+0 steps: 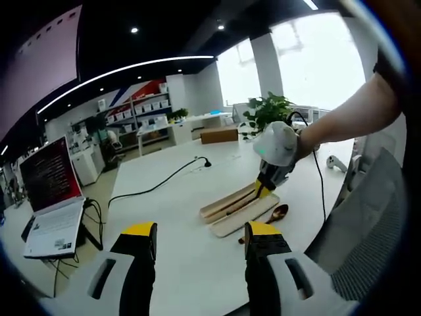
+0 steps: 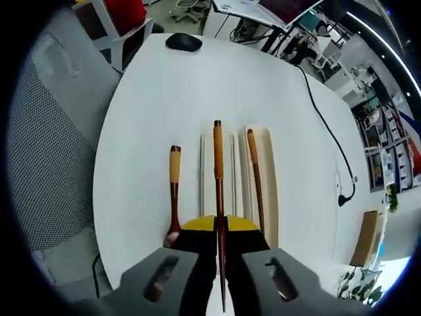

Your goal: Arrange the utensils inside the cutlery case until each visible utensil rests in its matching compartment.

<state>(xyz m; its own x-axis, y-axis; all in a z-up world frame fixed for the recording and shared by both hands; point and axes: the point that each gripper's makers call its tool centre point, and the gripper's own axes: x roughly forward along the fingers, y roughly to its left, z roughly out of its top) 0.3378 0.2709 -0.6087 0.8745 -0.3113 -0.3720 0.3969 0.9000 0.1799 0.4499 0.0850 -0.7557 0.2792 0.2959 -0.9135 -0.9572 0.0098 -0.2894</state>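
Observation:
A cream cutlery case (image 2: 230, 164) lies on the white table (image 2: 164, 99); in the left gripper view the case (image 1: 227, 207) is mid-table. My right gripper (image 2: 220, 227) is shut on a thin dark utensil with a wooden handle (image 2: 217, 148), held along the case's middle compartment. A second wooden-handled utensil (image 2: 255, 174) lies in the neighbouring compartment. A wooden-handled spoon (image 2: 173, 187) rests on the table beside the case, and its bowl (image 1: 279, 212) is visible in the left gripper view. There the right gripper (image 1: 271, 172) stands at the case's end. My left gripper (image 1: 200, 240) is open, short of the case.
An open laptop (image 1: 52, 197) sits at the table's left, with a black cable (image 1: 158, 184) running across. A black mouse (image 2: 184, 42) lies at one end. A grey mesh chair (image 1: 368, 230) stands at the table's edge. A cardboard box (image 1: 219, 135) and plant (image 1: 270, 112) are farther off.

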